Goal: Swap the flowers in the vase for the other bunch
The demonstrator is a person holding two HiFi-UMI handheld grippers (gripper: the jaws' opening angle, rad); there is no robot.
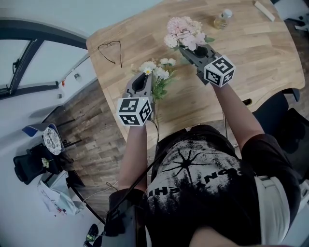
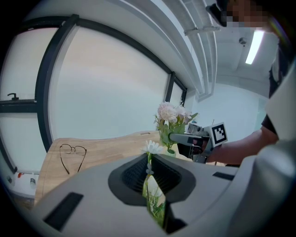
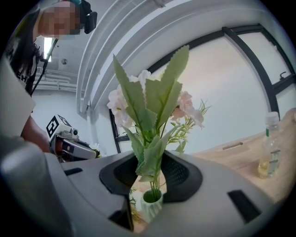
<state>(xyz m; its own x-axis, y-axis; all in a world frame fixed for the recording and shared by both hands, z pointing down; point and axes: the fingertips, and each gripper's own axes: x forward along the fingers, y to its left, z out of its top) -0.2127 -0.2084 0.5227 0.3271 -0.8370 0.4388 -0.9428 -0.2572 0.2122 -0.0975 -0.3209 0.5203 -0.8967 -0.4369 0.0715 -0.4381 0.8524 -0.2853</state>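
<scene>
My left gripper point(image 1: 147, 77) is shut on the stems of a bunch of white daisies point(image 1: 157, 68), held above the wooden table point(image 1: 251, 62). In the left gripper view one daisy point(image 2: 151, 147) sticks up from between the closed jaws point(image 2: 150, 178). My right gripper point(image 1: 189, 48) stands around the pink bunch point(image 1: 184, 31). In the right gripper view its jaws point(image 3: 150, 173) are apart. The green leaves and thin stems point(image 3: 148, 106) pass loosely between them down into a small white ribbed vase point(image 3: 151, 206). The vase is hidden in the head view.
A pair of eyeglasses point(image 1: 110, 50) lies at the table's far left corner. A small clear bottle point(image 1: 222, 19) stands at the back right, with a white bar point(image 1: 264, 10) beyond it. The table's left edge drops to a wooden floor. A dark chair point(image 1: 282, 113) sits at the right.
</scene>
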